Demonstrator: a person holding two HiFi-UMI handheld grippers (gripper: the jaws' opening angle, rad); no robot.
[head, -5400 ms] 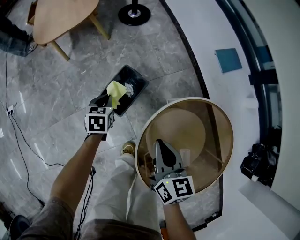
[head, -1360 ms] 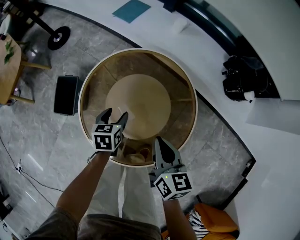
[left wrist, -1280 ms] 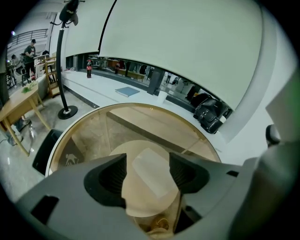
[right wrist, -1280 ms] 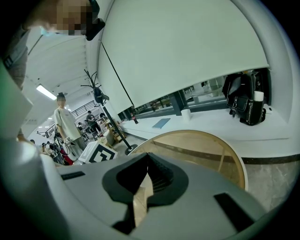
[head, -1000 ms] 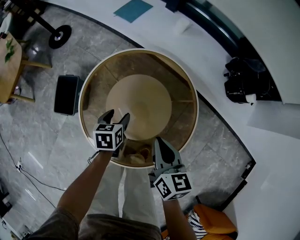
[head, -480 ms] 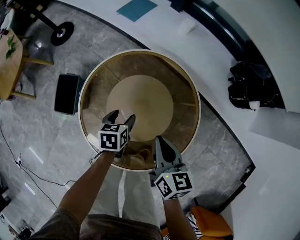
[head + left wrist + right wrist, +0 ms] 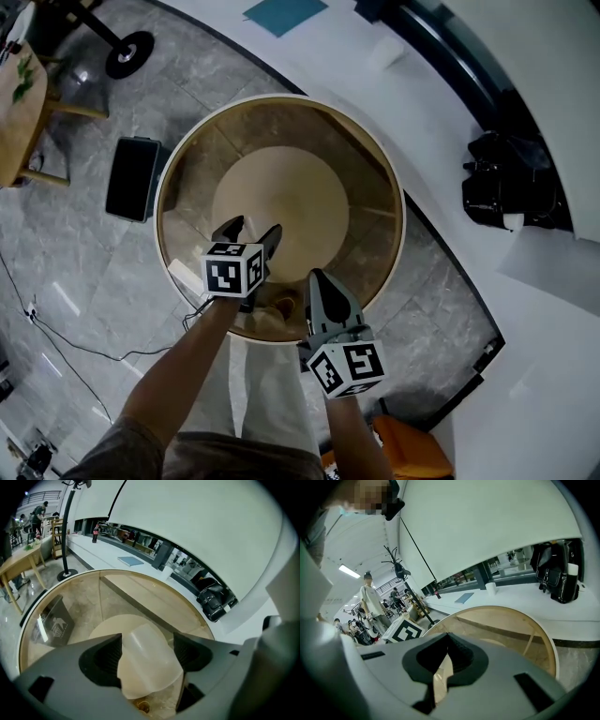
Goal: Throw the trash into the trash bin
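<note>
A translucent plastic cup (image 7: 147,660) sits on the round glass-topped table (image 7: 394,187), between the spread jaws of my left gripper (image 7: 147,641). The jaws have just been opening, and the pads do not visibly press the cup. In the head view the left gripper (image 7: 254,228) hovers over the table's near-left part. My right gripper (image 7: 316,278) hangs at the table's near edge with its fingers together and nothing in them; its own view shows the same shut jaws (image 7: 447,641). The black trash bin (image 7: 131,178) stands on the floor left of the table and shows through the glass (image 7: 54,623).
A black bag (image 7: 511,183) rests on the white ledge at the right. A wooden table (image 7: 19,103) and a stand's round base (image 7: 131,52) are at the far left. Cables (image 7: 56,319) trail over the grey floor. People stand in the distance (image 7: 370,602).
The left gripper has shifted a little right and forward over the table, and its jaws have spread wider. The right gripper has hardly moved.
</note>
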